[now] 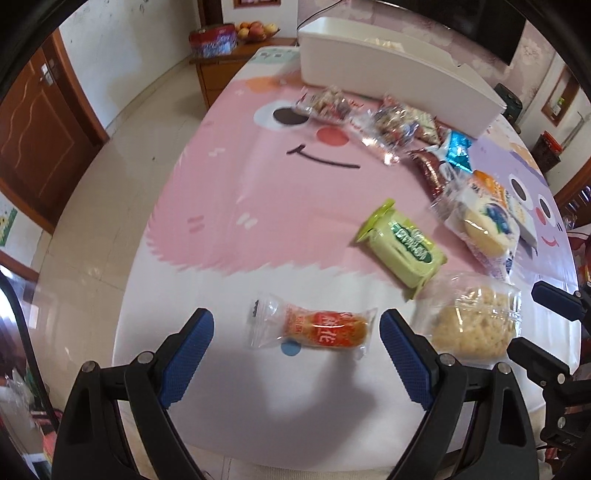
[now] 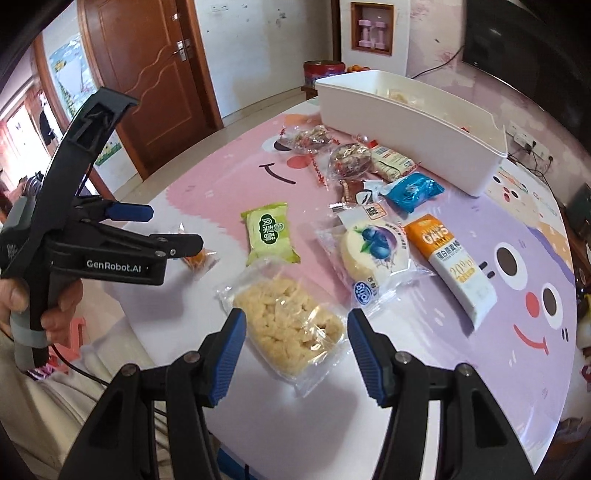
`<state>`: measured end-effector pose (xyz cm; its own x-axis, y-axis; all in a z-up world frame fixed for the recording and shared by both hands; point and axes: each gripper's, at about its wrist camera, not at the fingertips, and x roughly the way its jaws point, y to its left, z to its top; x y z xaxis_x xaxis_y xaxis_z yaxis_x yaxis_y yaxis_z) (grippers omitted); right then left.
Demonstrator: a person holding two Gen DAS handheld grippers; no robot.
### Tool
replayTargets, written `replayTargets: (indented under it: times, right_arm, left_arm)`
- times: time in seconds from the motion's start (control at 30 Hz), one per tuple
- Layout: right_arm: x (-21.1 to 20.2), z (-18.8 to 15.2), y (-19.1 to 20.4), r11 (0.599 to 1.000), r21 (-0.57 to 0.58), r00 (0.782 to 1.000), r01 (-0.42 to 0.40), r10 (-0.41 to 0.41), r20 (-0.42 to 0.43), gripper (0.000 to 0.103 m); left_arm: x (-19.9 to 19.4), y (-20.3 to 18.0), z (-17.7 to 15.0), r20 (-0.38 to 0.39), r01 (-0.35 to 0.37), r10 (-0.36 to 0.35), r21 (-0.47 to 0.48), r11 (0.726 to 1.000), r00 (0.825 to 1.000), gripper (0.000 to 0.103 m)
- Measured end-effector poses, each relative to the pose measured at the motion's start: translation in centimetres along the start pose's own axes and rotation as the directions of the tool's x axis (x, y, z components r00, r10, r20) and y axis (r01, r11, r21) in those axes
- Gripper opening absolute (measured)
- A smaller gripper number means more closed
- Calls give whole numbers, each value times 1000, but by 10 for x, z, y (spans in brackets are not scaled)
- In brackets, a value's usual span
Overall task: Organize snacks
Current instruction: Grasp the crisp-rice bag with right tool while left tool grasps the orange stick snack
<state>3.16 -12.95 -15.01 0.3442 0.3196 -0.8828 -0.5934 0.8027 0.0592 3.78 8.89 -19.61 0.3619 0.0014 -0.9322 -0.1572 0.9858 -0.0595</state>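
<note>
Left tongs: the left gripper [image 1: 297, 325] points down at the table [image 1: 207, 258], its blue pads [image 1: 192, 354] spread wide and released, gripping nothing.
Between the left pads: a small clear wrapper with an orange-red cake [image 1: 314, 326] lies flat on the table, a gap on each side, touching neither pad.
Right tongs: the right gripper [image 2: 295, 325] also points down, its jaws parted, clamped on nothing.
Between the right pads: a clear pack of pale puffed-rice crisp [image 2: 291, 328] lies flat; whether the pad tips touch the wrapper I cannot tell.
Beyond the tongs: a green wrapped pastry [image 1: 400, 245], a blueberry cake pack [image 2: 373, 254], and a row of mixed wrappers lead up to a long white bin [image 1: 391, 70] at the far edge.
Only in the left view: a red tin [image 1: 213, 38] and a bowl of fruit [image 1: 256, 29] on a cabinet behind the table.
Only in the right view: the left gripper from the side, held in a hand [image 2: 44, 302]; an orange and white oats bar [image 2: 452, 266] and a blue packet [image 2: 412, 192] read clearly; the orange-red cake is mostly hidden behind the left tongs.
Inside the bin: something pale shows over the rim; too little to name.
</note>
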Motion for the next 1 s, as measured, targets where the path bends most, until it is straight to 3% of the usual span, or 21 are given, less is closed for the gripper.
replayTargets:
  times: [0.3,0.7,1.0]
  right_arm:
    - [25,4,8,992,-122,999,-12,5,-52,58]
    - [50,0,37,925,-379,995,42,-74,-69,69]
    - [48,2,27,947,-322,996,24,-50,-73,58]
  left_arm:
    - [16,10,-1,-60,44,-47,-57,997,997,91]
    - [19,17,-5,-109,102,-114,-109,989,988,88]
    - [17,12,-9,-120,110,-119,-75,991,986,87]
